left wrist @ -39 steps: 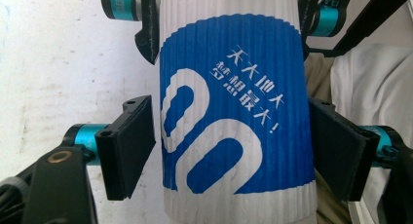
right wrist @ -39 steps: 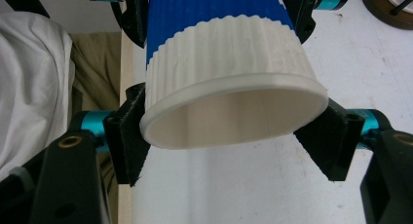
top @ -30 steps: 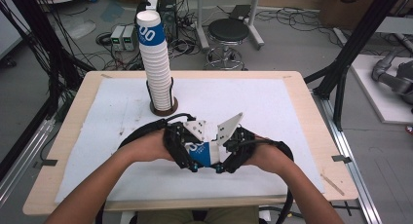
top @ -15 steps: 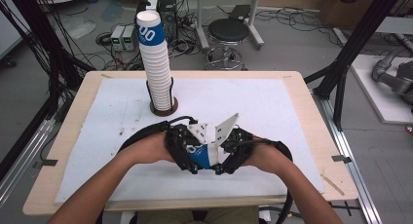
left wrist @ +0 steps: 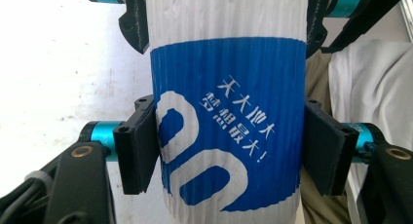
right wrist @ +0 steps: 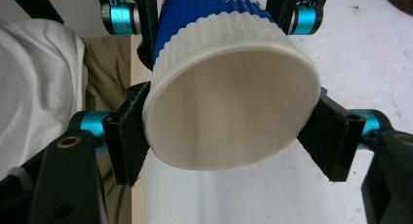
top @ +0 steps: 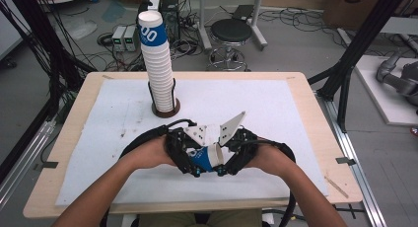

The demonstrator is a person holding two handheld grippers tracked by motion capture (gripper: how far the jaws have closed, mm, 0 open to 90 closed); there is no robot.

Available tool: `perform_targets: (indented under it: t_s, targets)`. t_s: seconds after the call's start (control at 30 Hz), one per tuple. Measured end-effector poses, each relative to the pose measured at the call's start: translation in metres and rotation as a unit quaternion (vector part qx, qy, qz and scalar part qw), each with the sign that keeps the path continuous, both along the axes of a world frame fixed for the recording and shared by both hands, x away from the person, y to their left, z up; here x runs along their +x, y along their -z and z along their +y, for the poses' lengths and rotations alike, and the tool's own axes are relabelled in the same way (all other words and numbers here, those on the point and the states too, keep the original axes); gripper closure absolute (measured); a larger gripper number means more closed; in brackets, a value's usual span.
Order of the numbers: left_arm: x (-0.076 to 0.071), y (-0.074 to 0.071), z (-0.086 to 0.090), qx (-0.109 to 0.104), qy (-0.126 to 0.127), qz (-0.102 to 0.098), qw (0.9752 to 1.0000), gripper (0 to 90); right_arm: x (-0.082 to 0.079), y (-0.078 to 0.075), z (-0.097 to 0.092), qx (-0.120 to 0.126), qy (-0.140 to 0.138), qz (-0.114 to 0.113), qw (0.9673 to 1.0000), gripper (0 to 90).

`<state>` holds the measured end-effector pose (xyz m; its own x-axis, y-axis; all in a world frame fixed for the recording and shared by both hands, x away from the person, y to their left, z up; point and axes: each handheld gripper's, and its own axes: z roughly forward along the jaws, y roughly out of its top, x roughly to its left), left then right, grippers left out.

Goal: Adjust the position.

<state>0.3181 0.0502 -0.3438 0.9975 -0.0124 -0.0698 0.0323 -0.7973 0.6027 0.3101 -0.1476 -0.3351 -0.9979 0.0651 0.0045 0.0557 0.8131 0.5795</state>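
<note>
I've got one blue-and-white paper cup (top: 206, 158) held on its side between both grippers, just above the white mat (top: 276, 108) at the near middle of the bench (top: 305, 96). My left gripper (top: 190, 160) has its jaws clamped on the cup's blue band; in the left gripper view both pads press the cup (left wrist: 229, 131) on either side, and those jaws have just been closing onto it. My right gripper (top: 227, 160) sits at the rim end; in the right gripper view the open mouth of the cup (right wrist: 229, 117) faces the camera. The left pad touches the rim, the right pad sits just beside it, and I can't tell if it presses. Those jaws have just been opening a bit. A tall stack of cups (top: 156, 64) stands upright in a holder farther back on the mat, well apart.
</note>
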Motion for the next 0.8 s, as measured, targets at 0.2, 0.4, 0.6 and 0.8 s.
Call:
perform_targets:
  t_s: [0.2,0.4,0.6,0.8]
  targets:
    - [0.0,0.006,0.006,-0.018,-0.001,-0.002,0.9998,30.8,0.002,-0.008,-0.006,0.061,0.016,-0.002,0.998,20.9]
    - [0.002,0.016,0.021,-0.087,-0.028,-0.001,0.9958,30.4,0.002,-0.018,-0.025,0.137,0.053,-0.013,0.9891,20.5]
    - [0.003,0.024,0.038,-0.168,-0.051,-0.012,0.9844,30.2,0.004,-0.018,-0.051,0.187,0.102,-0.022,0.9768,20.5]
    - [0.003,0.032,0.056,-0.248,-0.086,-0.025,0.9646,30.2,0.004,-0.01,-0.073,0.207,0.143,-0.022,0.9677,20.5]
